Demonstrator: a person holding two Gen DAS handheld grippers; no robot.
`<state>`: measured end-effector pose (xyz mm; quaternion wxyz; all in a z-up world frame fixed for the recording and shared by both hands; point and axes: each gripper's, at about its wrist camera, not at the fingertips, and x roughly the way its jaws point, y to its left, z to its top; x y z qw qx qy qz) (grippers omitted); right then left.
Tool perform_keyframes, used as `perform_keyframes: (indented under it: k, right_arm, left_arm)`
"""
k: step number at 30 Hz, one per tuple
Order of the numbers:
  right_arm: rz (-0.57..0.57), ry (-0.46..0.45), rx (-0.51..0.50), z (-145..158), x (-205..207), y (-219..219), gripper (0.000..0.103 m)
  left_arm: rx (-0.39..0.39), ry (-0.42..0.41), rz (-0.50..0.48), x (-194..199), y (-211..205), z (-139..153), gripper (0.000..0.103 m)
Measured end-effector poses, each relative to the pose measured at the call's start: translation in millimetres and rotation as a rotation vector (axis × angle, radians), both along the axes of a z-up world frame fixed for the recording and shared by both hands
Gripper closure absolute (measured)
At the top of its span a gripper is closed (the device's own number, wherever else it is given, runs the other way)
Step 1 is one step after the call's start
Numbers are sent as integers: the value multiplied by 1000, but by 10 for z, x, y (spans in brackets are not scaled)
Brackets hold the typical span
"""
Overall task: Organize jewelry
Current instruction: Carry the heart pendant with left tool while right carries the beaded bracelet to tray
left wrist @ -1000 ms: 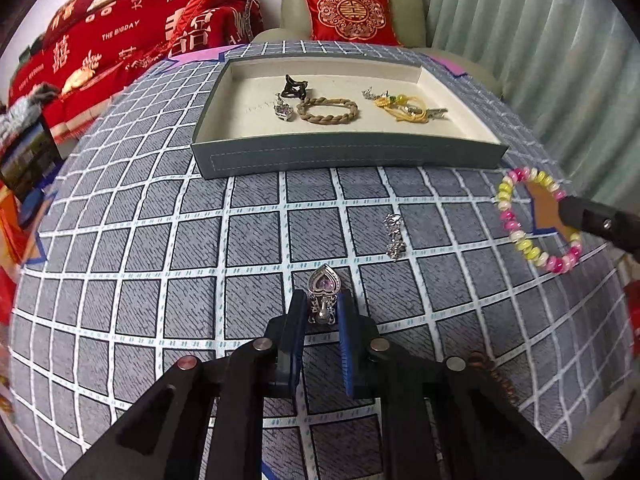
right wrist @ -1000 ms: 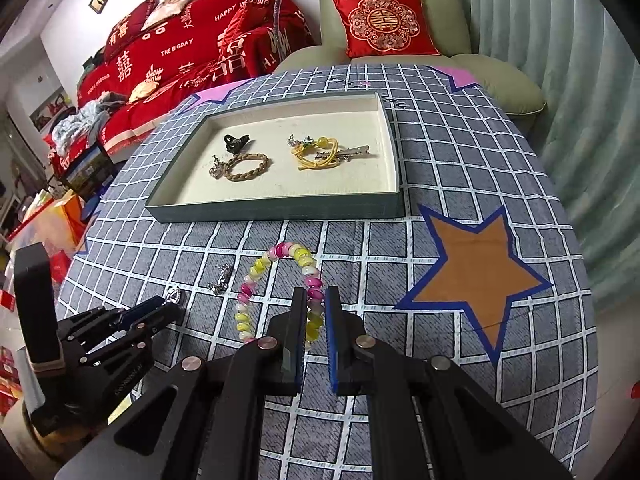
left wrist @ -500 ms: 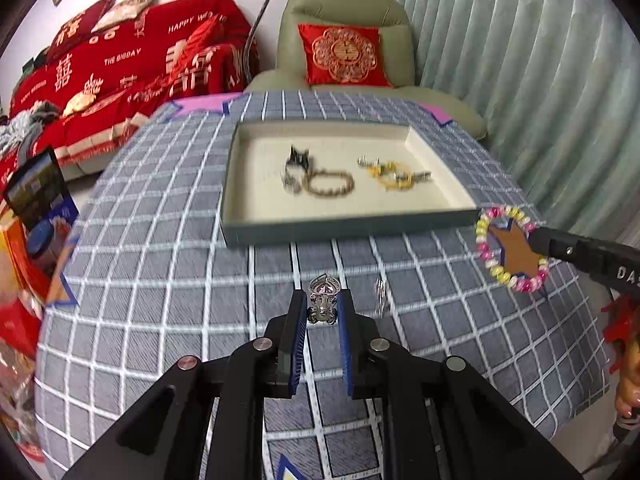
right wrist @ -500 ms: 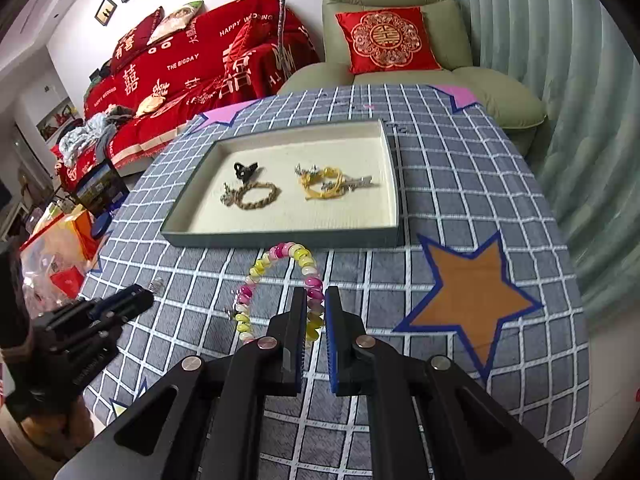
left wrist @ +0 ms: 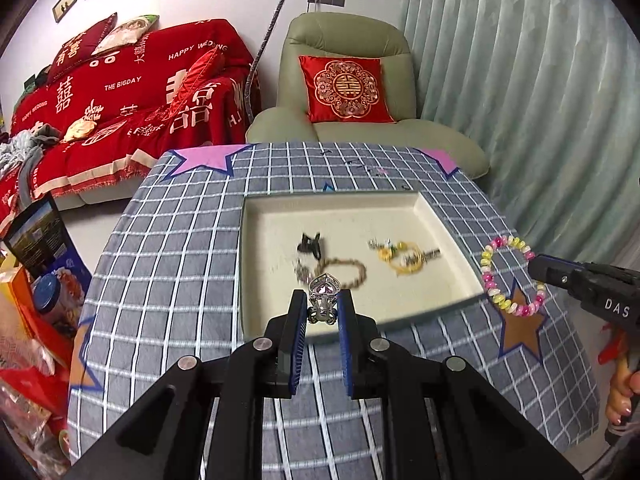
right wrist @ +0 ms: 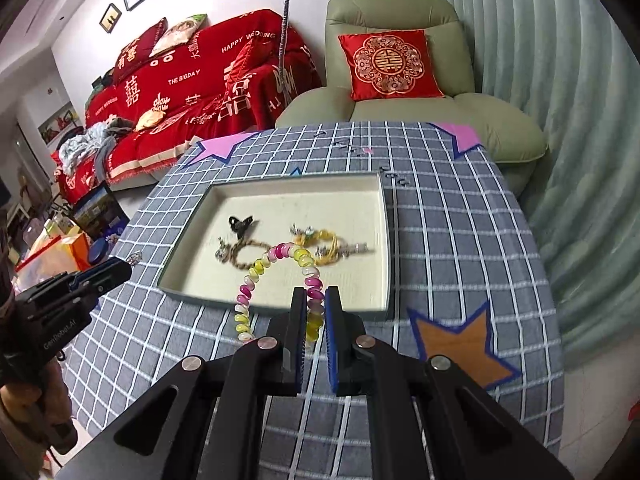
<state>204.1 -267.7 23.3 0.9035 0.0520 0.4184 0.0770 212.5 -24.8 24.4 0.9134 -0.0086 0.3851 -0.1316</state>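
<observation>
1. In my left wrist view, the left gripper (left wrist: 323, 308) is closed down on a silver heart-shaped pendant (left wrist: 325, 295) with a pink-purple stone; its blue pads press the pendant's lower part from both sides and the heart sticks up past the tips.

2. That same view shows the right gripper (left wrist: 538, 268) from the outside at the right edge, with the pink, yellow and white beaded bracelet (left wrist: 508, 276) hanging as a full loop off its tip, above the table's right side just beside the tray.

3. From my right wrist view, the right gripper (right wrist: 316, 300) is nearly shut, pinching one side of the bracelet (right wrist: 276, 280). Only here do I see the beads squeezed between the pads.

4. The right view also catches the left gripper (right wrist: 120, 266) at the left edge with a small glint of silver at its tip; the pendant's shape is too small to tell there.

5. The tray (left wrist: 248, 264) sits on the checked tablecloth (left wrist: 168, 240). Inside lie a black clip (left wrist: 310, 245), a brown braided bracelet (left wrist: 348, 270) and a yellow piece (left wrist: 404, 258), blurred in both views.

6. An orange star (right wrist: 460, 340) on the cloth shows whole only in the right view.
</observation>
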Motion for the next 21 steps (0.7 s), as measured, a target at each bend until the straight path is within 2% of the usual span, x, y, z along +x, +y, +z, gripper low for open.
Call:
perform_keyframes:
  k: [7,12,21]
  right_arm:
    - [1,-4,-17,3,437,6,94]
    - [-11,9,-6,-89,780,4,94]
    - [-37,68,-2,-539,1254,4,94]
  left_arm:
    - [10,11,-7,410,-128,-60,79]
    - [9,46,13,739,-189,-246,79]
    - [35,105,49,1083,-293,-678,79]
